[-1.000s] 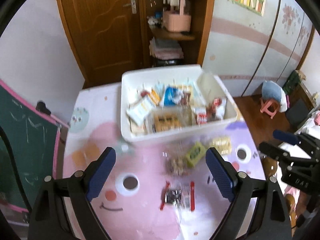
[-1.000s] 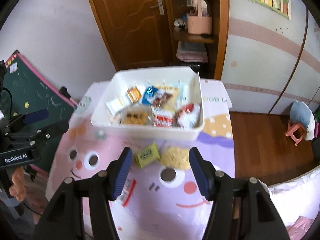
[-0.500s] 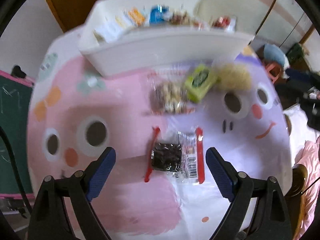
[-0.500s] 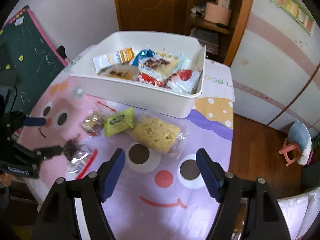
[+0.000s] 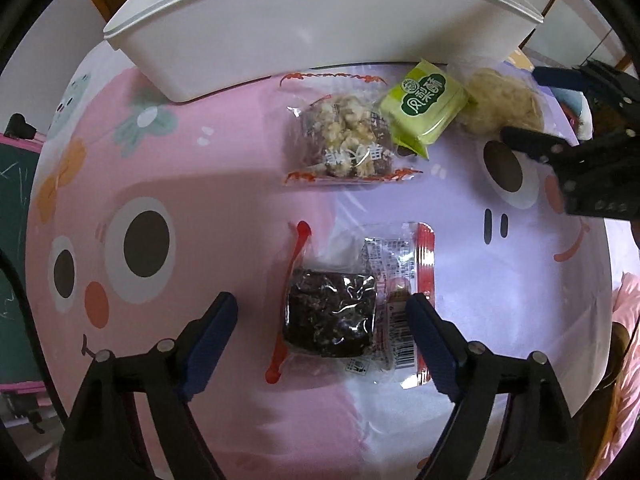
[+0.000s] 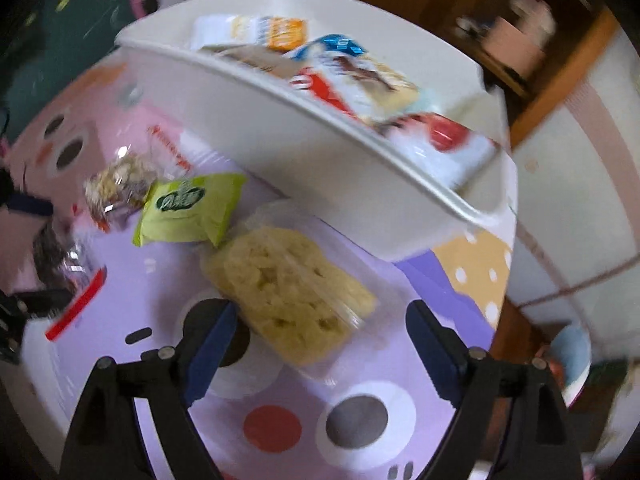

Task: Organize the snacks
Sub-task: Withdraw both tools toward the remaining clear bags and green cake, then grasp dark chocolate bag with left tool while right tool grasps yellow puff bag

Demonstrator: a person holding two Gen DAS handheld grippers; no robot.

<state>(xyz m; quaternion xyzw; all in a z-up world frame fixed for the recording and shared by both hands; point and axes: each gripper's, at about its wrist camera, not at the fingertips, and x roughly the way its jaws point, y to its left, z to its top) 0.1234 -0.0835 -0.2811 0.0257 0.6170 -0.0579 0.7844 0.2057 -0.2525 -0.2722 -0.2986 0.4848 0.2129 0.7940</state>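
While over the table (image 5: 224, 184), both claws released: left claw (image 5: 322, 322) astride dark snack (image 5: 330, 318), right claw (image 6: 320, 322).

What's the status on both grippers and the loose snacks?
Left gripper open over dark snack pack. Right gripper open over yellow cake pack. Nothing blocking.

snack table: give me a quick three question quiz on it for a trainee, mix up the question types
1. True or false: the green packet lies inside the white bin.
2. Which snack lies between the open jaws of the left gripper? A) dark brownie pack B) yellow cake C) nut cluster pack
3. Fill in: the right gripper has jaws ____, set on either side of the yellow cake.

Key: 1 false, it lies on the cartoon tablecloth in front of the bin. 2 A. 3 open, pads not pressing.
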